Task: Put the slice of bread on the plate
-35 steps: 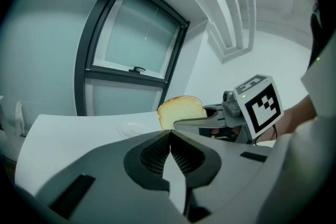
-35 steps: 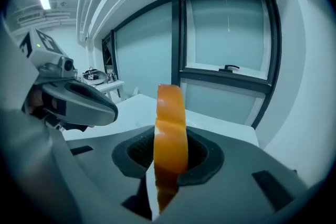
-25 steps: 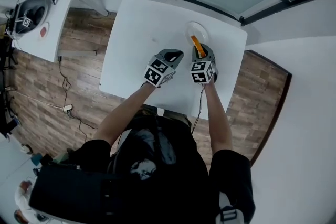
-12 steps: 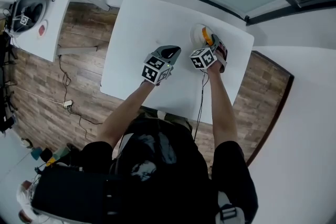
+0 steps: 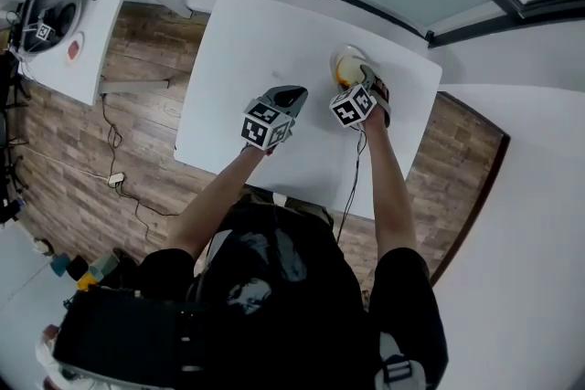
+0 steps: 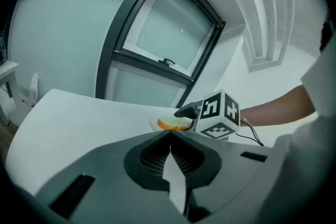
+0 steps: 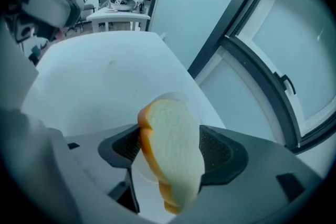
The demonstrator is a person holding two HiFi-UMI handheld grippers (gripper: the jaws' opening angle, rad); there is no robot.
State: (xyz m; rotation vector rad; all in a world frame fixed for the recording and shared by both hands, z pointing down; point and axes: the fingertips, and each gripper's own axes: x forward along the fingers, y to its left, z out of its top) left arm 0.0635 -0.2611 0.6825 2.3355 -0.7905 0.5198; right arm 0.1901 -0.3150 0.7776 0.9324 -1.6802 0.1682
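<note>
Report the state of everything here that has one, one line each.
slice of bread: gripped in the right tongs, held over the plate, not released.
plate: on the table, under the bread; whether they touch is unclear.
right tongs: shut on the slice of bread.
left tongs: shut, empty, short of the plate.
</note>
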